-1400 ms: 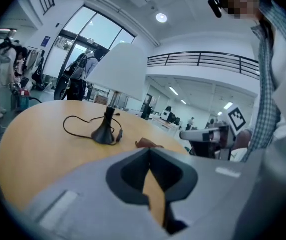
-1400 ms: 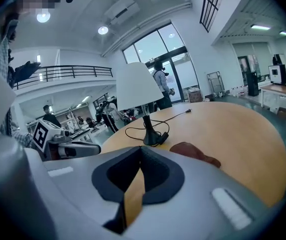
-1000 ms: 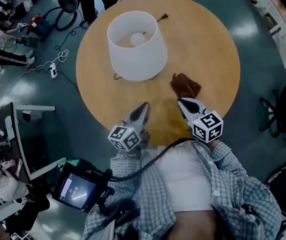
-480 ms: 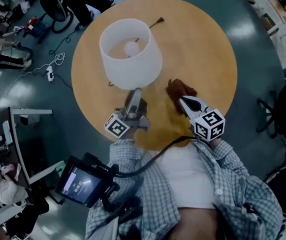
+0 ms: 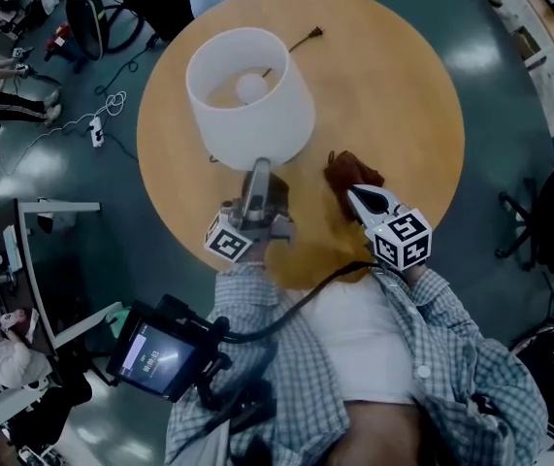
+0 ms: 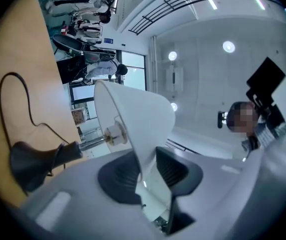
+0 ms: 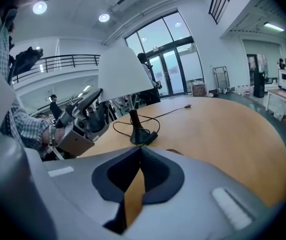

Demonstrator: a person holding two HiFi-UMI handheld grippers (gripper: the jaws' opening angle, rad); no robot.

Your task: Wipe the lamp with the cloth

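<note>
**Head view with the two gripper views.** The left gripper [image 5: 258,169] [image 6: 145,166] is raised and angled upward at the near lower rim of the lamp [image 5: 250,105]. The lamp's white shade [image 6: 132,119] stands directly ahead of this gripper. Its jaws are closing with the thin edge of the shade between them. The edge lies close against one pad and a slight gap appears at the other, so the rim is not clamped. Beyond these jaws, under the shade, the socket [image 6: 113,132] and the dark base [image 6: 30,161] appear to this gripper's left, above the round wooden table [image 5: 393,85]. The right gripper [image 5: 353,195] [image 7: 138,154] is held to the right of the left gripper, apart from it, and points down toward the tabletop. Its jaws are pressed together with nothing between them. The brown cloth [image 5: 356,168] lies crumpled on the table just ahead of the right gripper's tips, and whether they touch it cannot be told. From the right gripper, the lamp's base stands ahead and slightly left. The cord [image 7: 174,111] runs off from the base to the right, and the left gripper sits further left beneath the shade's rim.
</note>
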